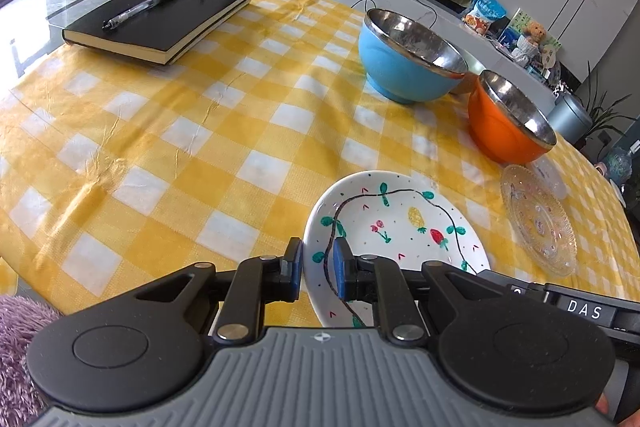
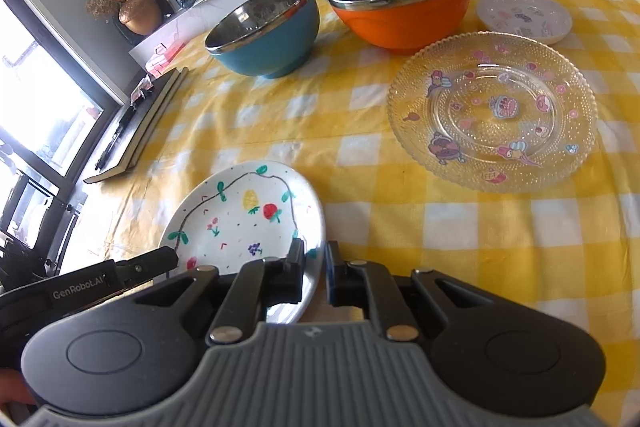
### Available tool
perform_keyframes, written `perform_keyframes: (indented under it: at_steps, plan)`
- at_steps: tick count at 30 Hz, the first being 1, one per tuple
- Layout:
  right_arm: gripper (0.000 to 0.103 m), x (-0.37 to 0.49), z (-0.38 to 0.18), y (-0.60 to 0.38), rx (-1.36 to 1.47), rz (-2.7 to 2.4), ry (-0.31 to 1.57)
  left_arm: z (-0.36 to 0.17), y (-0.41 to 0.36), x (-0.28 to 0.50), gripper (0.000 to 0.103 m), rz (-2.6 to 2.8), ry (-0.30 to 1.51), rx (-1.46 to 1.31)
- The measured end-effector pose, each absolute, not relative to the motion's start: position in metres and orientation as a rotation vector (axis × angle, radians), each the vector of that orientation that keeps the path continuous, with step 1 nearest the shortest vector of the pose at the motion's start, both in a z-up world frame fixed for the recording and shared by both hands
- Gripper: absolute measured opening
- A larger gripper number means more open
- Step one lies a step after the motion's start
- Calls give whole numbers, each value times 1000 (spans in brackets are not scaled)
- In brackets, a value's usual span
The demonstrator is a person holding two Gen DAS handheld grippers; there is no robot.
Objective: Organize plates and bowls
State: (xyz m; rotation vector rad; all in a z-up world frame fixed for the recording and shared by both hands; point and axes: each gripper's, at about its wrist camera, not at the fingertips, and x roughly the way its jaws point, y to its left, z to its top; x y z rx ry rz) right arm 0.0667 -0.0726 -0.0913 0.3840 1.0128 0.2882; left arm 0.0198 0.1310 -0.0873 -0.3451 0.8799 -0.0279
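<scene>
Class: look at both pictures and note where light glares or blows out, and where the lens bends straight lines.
Left wrist view: the checked tablecloth bulges and its lines curve; the blue bowl has a shiny glint inside. Right wrist view: the window is blown out white, washing out the painted plate on its near side.

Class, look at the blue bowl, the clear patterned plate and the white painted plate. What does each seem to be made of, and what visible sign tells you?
Blue bowl: probably stainless steel inside, mirror-like reflective lining; the matte blue shell could be plastic or coated metal.
Clear patterned plate: glass or clear plastic, the checked cloth shows through its beaded rim.
White painted plate: likely glazed ceramic, opaque and glossy.
</scene>
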Motion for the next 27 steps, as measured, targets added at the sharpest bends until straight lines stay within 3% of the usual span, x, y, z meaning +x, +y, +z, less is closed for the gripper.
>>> perform_keyframes:
  at_steps: [9,12,15,19,21,27]
  plan:
    - [14,66,-91,-71,366,294,1002,-86,130,19,18,-3,885,-342]
    - [30,64,-86,-75,363,283,981,-80,131,16,25,18,865,-327]
    - [35,61,-77,-79,358,282,940,-69,129,13,27,13,835,-322]
    - [60,56,-62,-82,315,263,883,-53,118,11,37,-3,805,-290]
    - [61,53,-54,-83,286,261,851,-47,110,10,39,-16,801,-271]
    - [80,46,-34,-102,262,201,812,-34,76,15,41,-3,880,-158]
